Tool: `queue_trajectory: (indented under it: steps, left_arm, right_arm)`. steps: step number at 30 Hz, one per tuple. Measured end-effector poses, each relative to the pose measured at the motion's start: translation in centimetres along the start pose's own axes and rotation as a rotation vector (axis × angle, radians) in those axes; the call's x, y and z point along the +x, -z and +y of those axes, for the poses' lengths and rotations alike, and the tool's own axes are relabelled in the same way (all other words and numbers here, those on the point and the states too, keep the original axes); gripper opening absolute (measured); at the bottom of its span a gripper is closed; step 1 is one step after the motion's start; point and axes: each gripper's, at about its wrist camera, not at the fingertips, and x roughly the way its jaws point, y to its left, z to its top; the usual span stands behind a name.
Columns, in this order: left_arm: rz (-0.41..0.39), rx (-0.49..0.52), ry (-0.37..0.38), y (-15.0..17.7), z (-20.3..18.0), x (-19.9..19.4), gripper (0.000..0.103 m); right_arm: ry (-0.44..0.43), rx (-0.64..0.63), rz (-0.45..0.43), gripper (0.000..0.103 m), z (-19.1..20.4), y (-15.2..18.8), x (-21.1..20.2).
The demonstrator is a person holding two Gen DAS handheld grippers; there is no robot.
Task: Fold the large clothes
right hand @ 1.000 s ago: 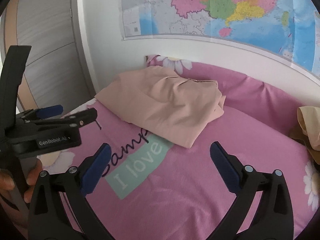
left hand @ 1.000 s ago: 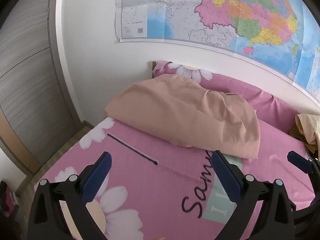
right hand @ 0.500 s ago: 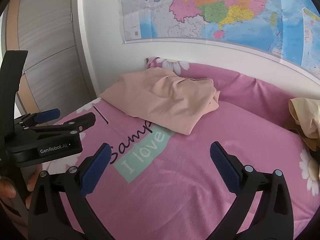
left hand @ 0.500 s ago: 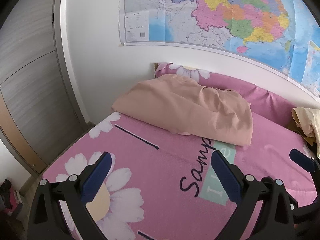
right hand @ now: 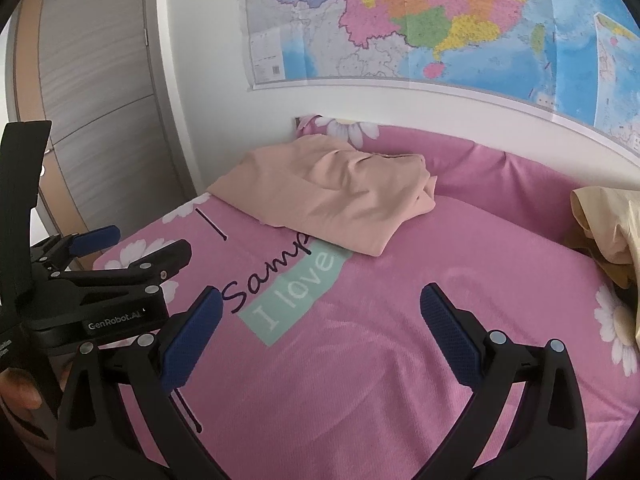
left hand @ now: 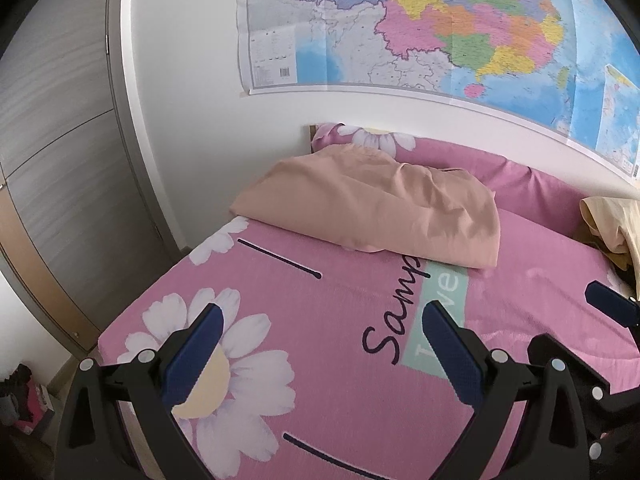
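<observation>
Both claws are released and hold nothing: the left claw (left hand: 320, 344) and right claw (right hand: 322, 328) hover over the near part of the bed (right hand: 400, 360), well apart from any cloth. The peach garment (left hand: 372, 208) lies already folded at the far left of the bed, by the wall. The step in hand looks like fetching the next piece, the yellow garment (right hand: 604, 232) crumpled at the right edge. To do it well, reach with the right claw first, pinch a single layer at a hem or shoulder, and drag it onto the bare middle before spreading. Count: two claws, two garments, one bed, one map (left hand: 440, 28).
</observation>
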Motion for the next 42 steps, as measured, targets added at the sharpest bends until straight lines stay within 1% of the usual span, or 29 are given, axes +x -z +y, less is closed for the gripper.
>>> queue_trajectory:
  steps: [20,42]
  left_arm:
    - [-0.014,0.008,-0.009,0.42,0.07,-0.61,0.097]
    - [-0.01,0.01,-0.007,0.56,0.25,-0.64,0.097]
  right_arm:
    - [-0.011,0.019,0.005,0.098,-0.15,0.56,-0.28]
    - [-0.015,0.022,0.008,0.098,0.0,0.55,-0.43]
